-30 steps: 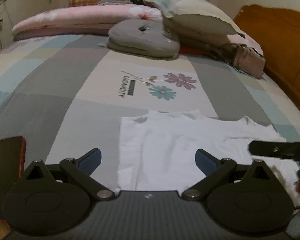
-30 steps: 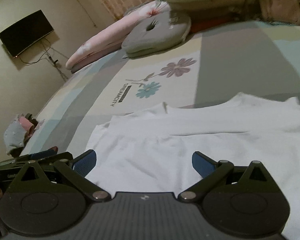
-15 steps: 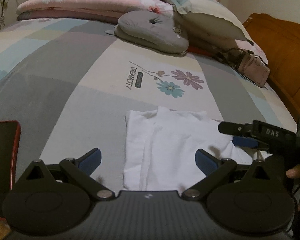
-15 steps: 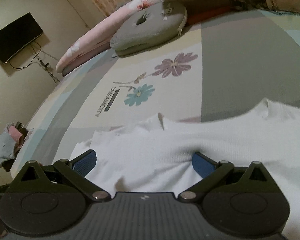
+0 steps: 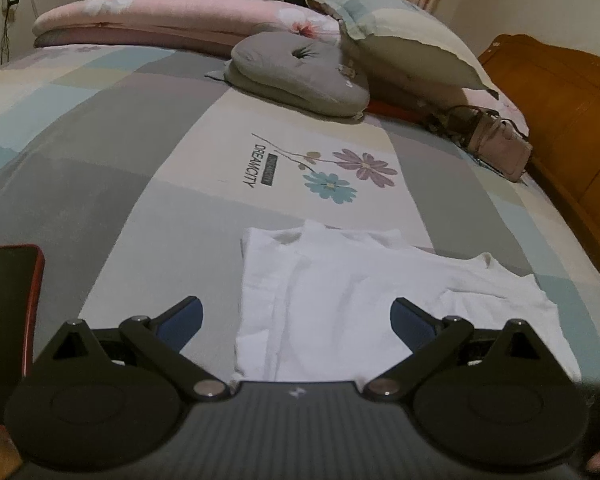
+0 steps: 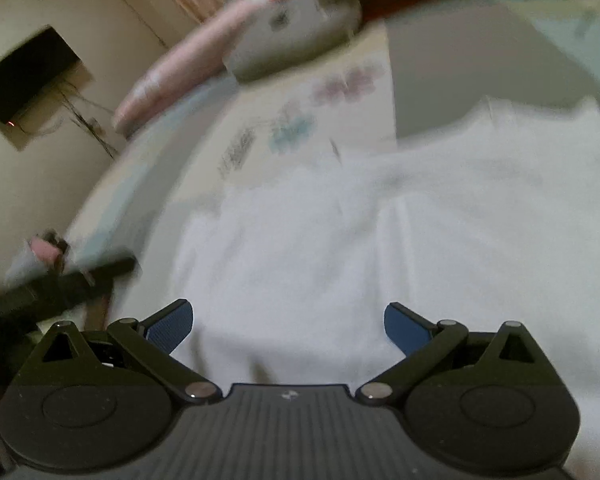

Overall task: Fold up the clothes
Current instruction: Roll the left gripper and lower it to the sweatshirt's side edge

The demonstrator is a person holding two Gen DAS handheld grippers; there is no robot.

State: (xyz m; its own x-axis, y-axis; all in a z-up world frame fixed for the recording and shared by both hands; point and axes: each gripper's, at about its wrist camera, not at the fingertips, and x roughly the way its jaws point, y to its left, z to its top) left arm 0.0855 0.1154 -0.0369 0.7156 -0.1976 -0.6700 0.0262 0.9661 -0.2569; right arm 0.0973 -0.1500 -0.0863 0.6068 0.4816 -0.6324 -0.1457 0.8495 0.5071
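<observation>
White shirt (image 5: pixel 340 304) spread flat on the patchwork bedspread (image 5: pixel 100 184), low and centre in the left wrist view, one side already folded inward along a straight crease. Filling most of the blurred right wrist view too (image 6: pixel 340 248), lying just ahead of the blue pads (image 6: pixel 404 328). Left gripper (image 5: pixel 296 320) released, jaws wide apart, hovering at the shirt's near hem and grasping nothing. Right gripper (image 6: pixel 286 326) likewise splayed open above the cloth, holding nothing; contact with the fabric hard to judge through the motion blur. Red-edged phone (image 5: pixel 8 300) at lower left, beside the left gripper. Further up, flower print with lettering (image 5: pixel 328 172) mid-frame. Beyond that, grey cushion (image 5: pixel 300 72), large pillow (image 5: pixel 404 44), pink rolled quilt (image 5: pixel 172 20), beige handbag (image 5: pixel 496 144) at right against the wooden headboard (image 5: pixel 572 112). Possibly a wall-mounted screen (image 6: pixel 28 76) at upper left of the right wrist view.
</observation>
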